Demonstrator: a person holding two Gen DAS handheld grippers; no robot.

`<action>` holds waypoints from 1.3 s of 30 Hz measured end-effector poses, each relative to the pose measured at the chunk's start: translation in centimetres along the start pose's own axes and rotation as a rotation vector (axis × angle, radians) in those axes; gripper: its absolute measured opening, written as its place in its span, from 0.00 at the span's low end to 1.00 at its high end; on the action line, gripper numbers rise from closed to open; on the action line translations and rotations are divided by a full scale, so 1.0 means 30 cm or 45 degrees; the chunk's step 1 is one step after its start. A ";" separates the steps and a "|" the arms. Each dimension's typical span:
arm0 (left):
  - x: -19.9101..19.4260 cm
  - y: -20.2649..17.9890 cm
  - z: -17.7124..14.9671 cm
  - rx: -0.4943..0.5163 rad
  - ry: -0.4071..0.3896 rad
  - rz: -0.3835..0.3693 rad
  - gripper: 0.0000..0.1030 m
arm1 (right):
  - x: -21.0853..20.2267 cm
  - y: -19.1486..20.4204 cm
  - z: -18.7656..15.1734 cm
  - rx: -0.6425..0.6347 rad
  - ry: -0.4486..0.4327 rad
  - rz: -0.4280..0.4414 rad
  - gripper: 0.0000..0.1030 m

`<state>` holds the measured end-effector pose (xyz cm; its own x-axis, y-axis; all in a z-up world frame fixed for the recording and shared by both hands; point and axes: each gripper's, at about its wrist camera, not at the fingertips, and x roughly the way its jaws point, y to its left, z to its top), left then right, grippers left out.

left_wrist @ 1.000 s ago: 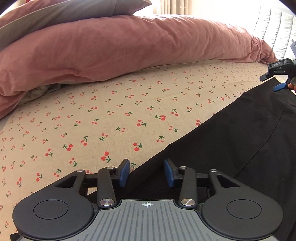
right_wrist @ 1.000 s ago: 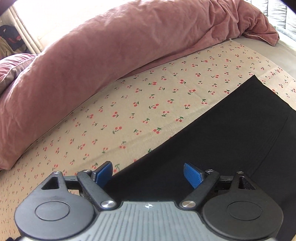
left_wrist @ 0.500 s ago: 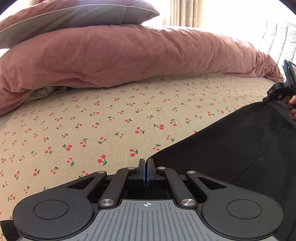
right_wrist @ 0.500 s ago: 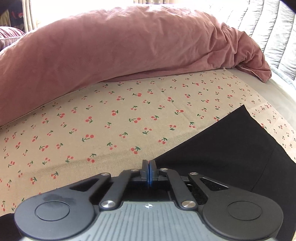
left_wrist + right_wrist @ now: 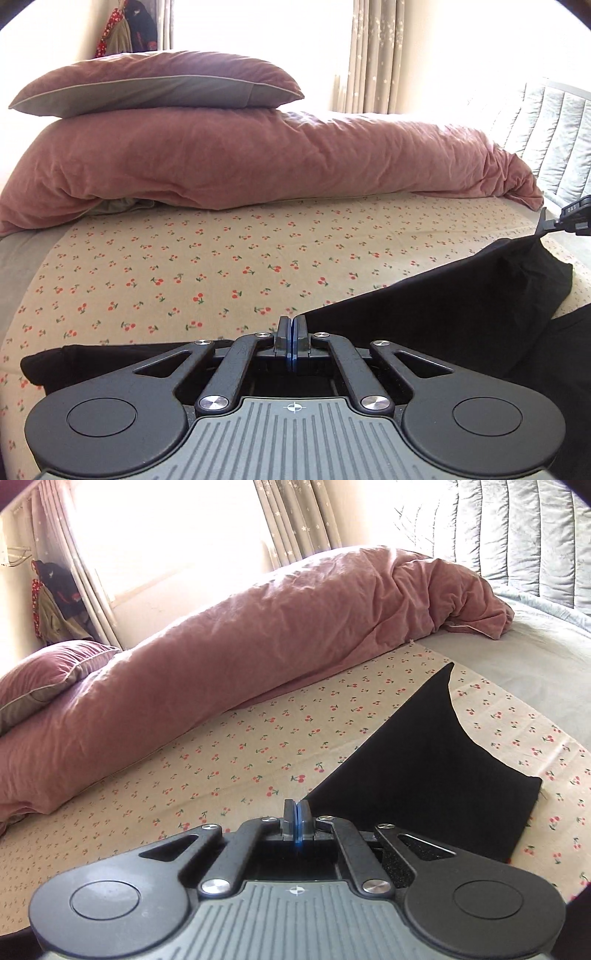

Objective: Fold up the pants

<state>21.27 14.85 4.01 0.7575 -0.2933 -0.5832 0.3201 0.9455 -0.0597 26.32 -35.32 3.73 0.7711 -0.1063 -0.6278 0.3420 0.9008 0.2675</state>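
Just right of the left gripper, black pants start at the fingertips and stretch away rightward, raised off the cherry-print bed sheet. Left gripper pads pressed together, pinching the pants' edge. A bit of black cloth also shows low on its left side, half hidden behind the gripper body. Far right of that view, the right gripper nips the other upper corner of the pants; mostly cut off by the frame edge, only its tip shows. Cloth sags between the two grips. Beyond both, a pink duvet rolled along the bed, pillow on top at the left end.

Right wrist view: right gripper pads closed with pants clamped at the tip; fabric runs forward and to the right of it, one corner peaking up, lower right corner lying on the sheet. How much cloth sits between the pads is hard to see. Quilted headboard at the far right, curtains behind, washed out by window glare.
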 end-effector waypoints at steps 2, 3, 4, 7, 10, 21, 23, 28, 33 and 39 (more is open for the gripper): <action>-0.059 -0.025 -0.028 -0.024 0.006 0.004 0.00 | -0.078 -0.034 -0.034 -0.009 -0.015 0.019 0.00; -0.091 -0.040 -0.047 -0.041 0.016 0.009 0.00 | -0.112 -0.048 -0.054 -0.022 -0.014 0.023 0.00; -0.114 -0.052 -0.063 -0.053 0.029 0.013 0.00 | -0.145 -0.065 -0.076 -0.025 -0.018 0.025 0.00; -0.179 -0.100 -0.118 -0.069 0.067 0.036 0.00 | -0.231 -0.113 -0.154 -0.065 -0.006 0.013 0.00; -0.236 -0.131 -0.193 -0.117 0.099 0.035 0.00 | -0.270 -0.148 -0.231 -0.145 0.026 -0.023 0.00; -0.311 -0.141 -0.449 -0.320 0.238 0.080 0.02 | -0.246 -0.248 -0.456 -0.247 0.262 -0.106 0.04; -0.343 -0.115 -0.470 -0.355 0.213 0.084 0.12 | -0.262 -0.242 -0.469 -0.312 0.239 -0.105 0.18; -0.458 -0.042 -0.492 -0.499 -0.021 0.155 0.70 | -0.354 -0.200 -0.469 -0.410 0.094 0.007 0.52; -0.460 0.045 -0.513 -0.722 -0.171 0.288 0.69 | -0.398 -0.103 -0.529 -0.666 0.033 0.227 0.67; -0.425 0.126 -0.541 -0.908 -0.238 0.400 0.60 | -0.384 0.020 -0.631 -0.986 0.075 0.420 0.65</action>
<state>3.60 24.45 -1.92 0.8549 0.0425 -0.5171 -0.3169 0.8318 -0.4557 7.49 -25.59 -2.72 0.7303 0.2157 -0.6482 -0.3771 0.9184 -0.1193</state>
